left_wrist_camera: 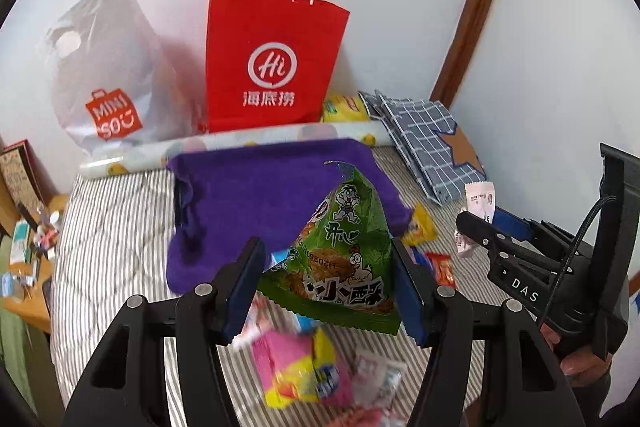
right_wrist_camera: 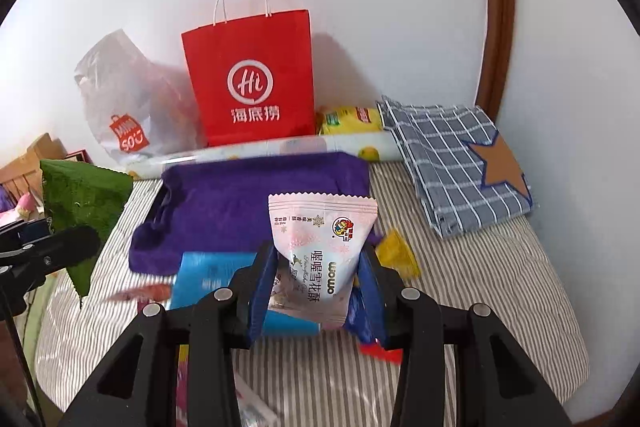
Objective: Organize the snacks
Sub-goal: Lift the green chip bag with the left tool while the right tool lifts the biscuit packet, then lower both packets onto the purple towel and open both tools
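Step in hand, as I read it: carry phase. Both grippers are loaded and held above the striped bedding, each with one snack clear of the surface.

Left gripper: jaws closed on the green snack packet, blue pads pressing its lower sides. The packet stands upright between the fingers at lower centre of the left wrist view, its top corner rising over the purple cloth. In the right wrist view the same packet shows at left edge, mid-height.

Right gripper: jaws clamped on the pale pink pouch, gripped at its lower half, upright, lower centre of frame. In the left wrist view this gripper sits at right edge, mid-height.

Likely destination: the purple cloth, which seems to drape a dark tray or box; cannot tell which. It lies centre frame in both views, just beyond each held packet. Behind it, a printed roll, then the red paper bag upper centre against the wall.

Remaining loose snacks: pink and yellow packets bottom centre of left view; blue packet left of centre under the right gripper.

Next move calls for: bringing both packets forward over the cloth, lowering until they rest, then releasing. Soft pouches may topple on release; set them low before opening.
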Motion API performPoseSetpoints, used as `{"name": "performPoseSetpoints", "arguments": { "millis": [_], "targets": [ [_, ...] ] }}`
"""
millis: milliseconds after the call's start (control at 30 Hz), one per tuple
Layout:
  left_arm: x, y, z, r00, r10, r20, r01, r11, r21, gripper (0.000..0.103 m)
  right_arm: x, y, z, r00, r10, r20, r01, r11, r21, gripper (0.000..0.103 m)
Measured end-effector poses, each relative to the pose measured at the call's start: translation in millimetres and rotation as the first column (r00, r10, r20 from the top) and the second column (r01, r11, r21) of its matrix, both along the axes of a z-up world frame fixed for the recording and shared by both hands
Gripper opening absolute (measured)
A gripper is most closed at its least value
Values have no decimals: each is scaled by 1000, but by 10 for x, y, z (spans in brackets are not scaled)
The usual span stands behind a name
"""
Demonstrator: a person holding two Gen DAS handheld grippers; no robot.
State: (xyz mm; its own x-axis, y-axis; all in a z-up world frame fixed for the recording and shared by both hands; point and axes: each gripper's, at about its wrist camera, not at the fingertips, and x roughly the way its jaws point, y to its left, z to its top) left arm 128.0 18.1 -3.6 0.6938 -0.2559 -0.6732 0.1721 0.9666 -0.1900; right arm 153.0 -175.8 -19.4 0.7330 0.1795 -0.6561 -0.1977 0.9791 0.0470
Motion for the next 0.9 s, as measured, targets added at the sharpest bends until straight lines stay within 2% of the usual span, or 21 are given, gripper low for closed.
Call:
{"name": "performPoseSetpoints", "arguments": {
  "millis": [167, 400, 567, 667, 900],
  "targets": [
    [334, 68, 67, 1000, -2, -1, 2, 999, 40, 61, 309, 71, 25, 1000, -17, 14, 17, 1000, 12, 39],
    [826, 199, 14, 1000, -10, -15, 11, 998, 69, 61, 775, 230, -111, 1000, -16, 0, 16, 1000, -8, 39],
    [1207, 284, -125, 998, -12, -58, 16, 998, 57, 61, 1043, 262, -208, 999, -39, -14, 39, 999, -15, 39],
    [1409, 323, -227, 998, -1, -69, 7, 996, 86, 61, 1178, 272, -310, 998, -54, -24, 53, 998, -25, 39],
    [1753, 384, -498, 994, -17, -112, 28, 994, 101, 61, 1510, 252, -628, 990, -90, -110, 87, 996, -29, 39]
  ]
}}
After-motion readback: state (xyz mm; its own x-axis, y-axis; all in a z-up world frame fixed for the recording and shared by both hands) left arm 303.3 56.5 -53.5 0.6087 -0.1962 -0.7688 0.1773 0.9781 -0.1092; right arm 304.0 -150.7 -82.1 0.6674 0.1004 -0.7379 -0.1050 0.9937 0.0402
